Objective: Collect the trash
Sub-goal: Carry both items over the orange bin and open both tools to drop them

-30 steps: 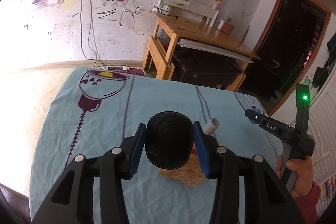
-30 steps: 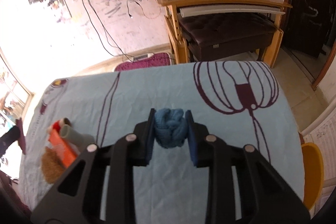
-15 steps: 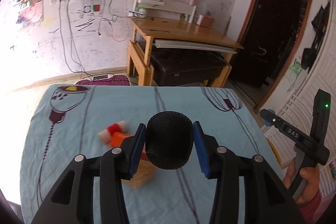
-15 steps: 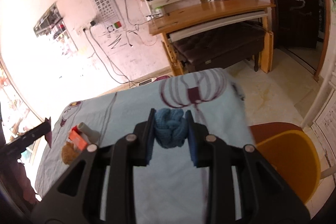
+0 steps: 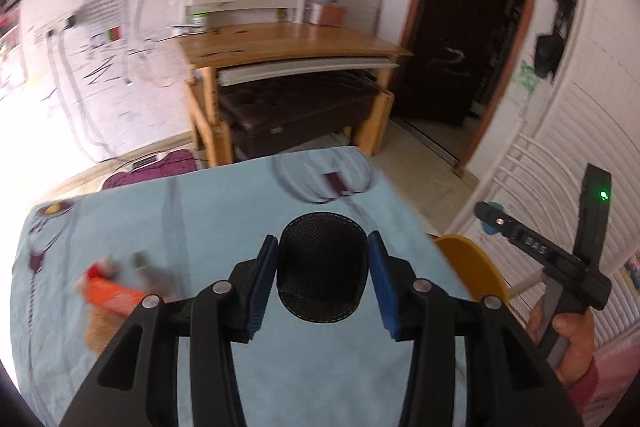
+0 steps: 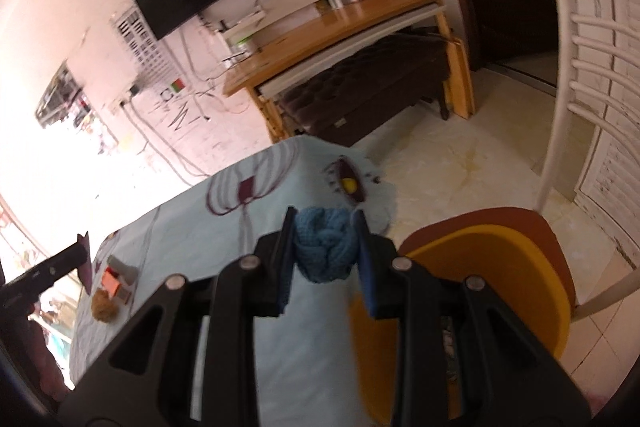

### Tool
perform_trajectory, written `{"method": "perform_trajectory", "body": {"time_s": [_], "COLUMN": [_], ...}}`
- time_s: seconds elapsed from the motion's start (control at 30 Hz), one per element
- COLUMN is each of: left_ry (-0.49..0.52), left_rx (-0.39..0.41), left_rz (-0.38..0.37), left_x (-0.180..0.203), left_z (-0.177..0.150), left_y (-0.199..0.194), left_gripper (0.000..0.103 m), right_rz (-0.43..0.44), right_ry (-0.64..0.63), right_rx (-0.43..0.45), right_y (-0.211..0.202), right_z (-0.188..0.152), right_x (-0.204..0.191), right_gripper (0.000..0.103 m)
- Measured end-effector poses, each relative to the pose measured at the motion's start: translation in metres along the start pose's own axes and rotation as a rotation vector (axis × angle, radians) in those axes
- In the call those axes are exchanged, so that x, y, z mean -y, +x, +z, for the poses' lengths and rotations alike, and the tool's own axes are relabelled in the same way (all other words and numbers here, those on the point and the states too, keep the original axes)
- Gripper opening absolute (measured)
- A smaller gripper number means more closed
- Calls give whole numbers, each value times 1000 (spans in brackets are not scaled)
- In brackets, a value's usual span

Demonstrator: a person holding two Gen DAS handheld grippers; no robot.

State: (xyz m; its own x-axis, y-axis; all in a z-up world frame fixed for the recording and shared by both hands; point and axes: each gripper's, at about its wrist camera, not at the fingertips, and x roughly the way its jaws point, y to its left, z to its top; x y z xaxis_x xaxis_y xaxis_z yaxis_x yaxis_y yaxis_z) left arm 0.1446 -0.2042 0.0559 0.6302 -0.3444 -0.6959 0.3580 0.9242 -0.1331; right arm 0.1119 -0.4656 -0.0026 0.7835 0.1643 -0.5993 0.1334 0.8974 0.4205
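My left gripper (image 5: 322, 273) is shut on a black mesh cup (image 5: 322, 269), held above the light blue tablecloth (image 5: 208, 219). My right gripper (image 6: 325, 249) is shut on a crumpled blue cloth ball (image 6: 325, 251), held over the table's right edge beside a yellow bin (image 6: 480, 267). The right gripper also shows in the left wrist view (image 5: 490, 221), off the table's right side. An orange packet (image 5: 114, 297), a grey tube (image 5: 144, 265) and a brown scrap (image 5: 98, 325) lie at the table's left; the brown scrap also shows in the right wrist view (image 6: 105, 305).
The yellow bin also shows in the left wrist view (image 5: 472, 267), past the table's right edge. A white chair (image 6: 576, 75) stands behind it. A wooden desk (image 5: 288, 43) with a dark bench under it stands at the far wall.
Both grippers have swung to the right with their loads. The right gripper went from over the table to its right edge, and the yellow bin came into view close below it.
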Motion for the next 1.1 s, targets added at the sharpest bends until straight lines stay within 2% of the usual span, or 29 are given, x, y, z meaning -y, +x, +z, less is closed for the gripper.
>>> {"method": "perform_trajectory", "body": {"time_s": [0.1,0.23,0.27,0.33,0.37,0.4,0.5,0.73,0.8,0.9,0.97,1.03,1.1], "left_ry": [32,54,61,67,71,77,104,142,149,163,154,152,149], "left_rx": [-18,-58,-70,-90,-98,-108,-112,-121,-113,-114,-121,-138,-121], "left_rz": [-28,-63,-72,-89,-96,-104,-105,-129,-134,-187,-246,-282,-282], "left_x": [29,60,70,82,88,95,112,145,155,168,174,181,183], "left_z": [6,9,10,9,10,10,7,-1,-4,-7,-7,-9,-12], "left_y": [16,37,43,51,55,60,68,81,87,98,103,104,101], "left_gripper": [41,41,41,41,41,41,41,41,41,42,49,79,85], "right_rz": [-16,-27,-19,-33,-45,-50,-49,-57,-65,-67,-63,-66,-61], "right_ry": [31,23,3,-9,-7,2,40,163,195,230,239,246,244], "right_rx": [5,-44,-79,-89,-90,-92,-69,28,56,99,109,118,115], "right_y": [-5,-4,-1,-1,-1,-2,-7,-31,-41,-54,-58,-61,-59], "right_z": [4,3,2,-1,-1,0,2,14,15,19,20,21,22], "right_x": [20,40,43,47,51,56,67,97,103,113,117,119,118], "right_gripper": [26,26,31,48,62,71,81,83,90,91,91,91,91]}}
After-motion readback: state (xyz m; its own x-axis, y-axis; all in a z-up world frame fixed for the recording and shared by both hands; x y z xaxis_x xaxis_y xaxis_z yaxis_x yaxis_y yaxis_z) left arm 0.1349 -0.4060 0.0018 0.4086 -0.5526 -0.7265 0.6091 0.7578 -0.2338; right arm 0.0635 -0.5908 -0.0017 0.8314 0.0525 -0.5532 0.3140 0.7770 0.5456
